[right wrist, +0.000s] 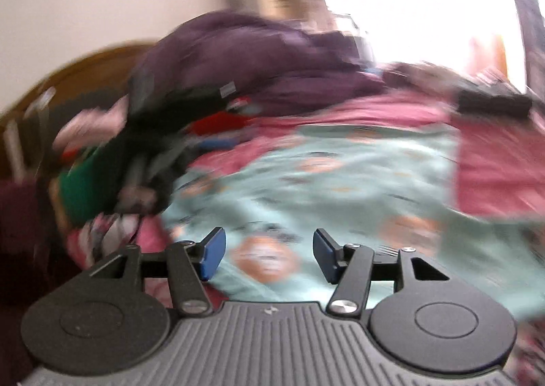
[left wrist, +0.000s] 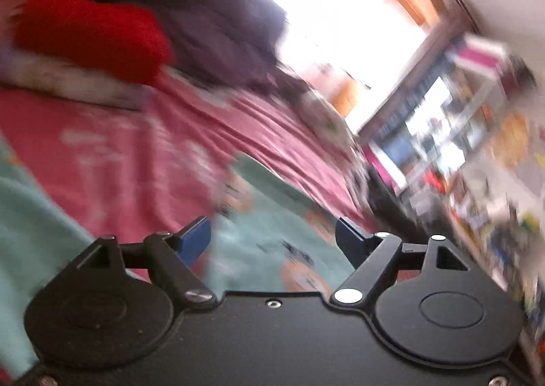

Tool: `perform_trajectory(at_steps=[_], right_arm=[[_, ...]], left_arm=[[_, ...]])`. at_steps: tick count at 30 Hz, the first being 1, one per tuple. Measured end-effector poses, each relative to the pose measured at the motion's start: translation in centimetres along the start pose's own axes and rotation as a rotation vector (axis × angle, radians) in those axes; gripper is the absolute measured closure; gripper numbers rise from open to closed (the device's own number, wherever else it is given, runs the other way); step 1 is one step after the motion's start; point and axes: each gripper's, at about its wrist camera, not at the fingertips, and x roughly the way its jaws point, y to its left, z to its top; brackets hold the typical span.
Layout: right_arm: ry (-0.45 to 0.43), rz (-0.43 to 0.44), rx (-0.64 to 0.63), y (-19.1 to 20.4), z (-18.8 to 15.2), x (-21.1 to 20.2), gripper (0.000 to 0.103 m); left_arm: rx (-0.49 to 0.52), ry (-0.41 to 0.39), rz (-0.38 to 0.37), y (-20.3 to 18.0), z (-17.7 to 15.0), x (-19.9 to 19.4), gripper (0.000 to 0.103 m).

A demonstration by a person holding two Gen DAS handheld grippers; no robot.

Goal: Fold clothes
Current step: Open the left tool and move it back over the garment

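Note:
A mint-green garment with orange printed faces point(right wrist: 340, 181) lies spread on a pink bedsheet point(right wrist: 494, 164). It also shows in the left wrist view point(left wrist: 272, 243). My right gripper point(right wrist: 269, 253) is open and empty, just above the garment's near part. My left gripper point(left wrist: 272, 243) is open and empty, above an edge of the same garment where it meets the pink sheet point(left wrist: 136, 154). Both views are motion-blurred.
A heap of other clothes, purple point(right wrist: 255, 55), black, green point(right wrist: 85, 188) and red point(left wrist: 92, 31), lies at the back of the bed. A bright window point(left wrist: 340, 11) and cluttered shelves point(left wrist: 460, 134) stand beyond the bed's edge.

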Motion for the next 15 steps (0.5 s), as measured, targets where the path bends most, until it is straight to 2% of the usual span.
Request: perform_trajectory(at_steps=[5,8,10,13,15], right_arm=[[-0.132,-0.181,0.350,-8.2,-0.4,-5.3,0.046],[-0.209,-0.244,0.476,-11.8,-1.1,-8.3,0.044],[-0.256,-0.265,0.530,-13.7,-1.4,-10.1,0.044],[-0.322,-0.275,0.609,-16.3,-1.8,-12.5,0.044],[-0.359,-0.275,0.657,-18.0,-1.7,-13.4,0.044]], left_arm=[[0.162,0.063,-0.021,-5.8,-3.6,2.1,0.023],[0.268,0.085,-0.035,-9.6,-6.0,2.4,0.023],[0.333,0.097,-0.036,-12.0,-6.9,3.3,0.023],[0.513,0.092,-0.026,-16.9,-9.6,3.0,0.023],[0.599,0.097,-0.023,-19.9,-12.0,3.1,0.023]])
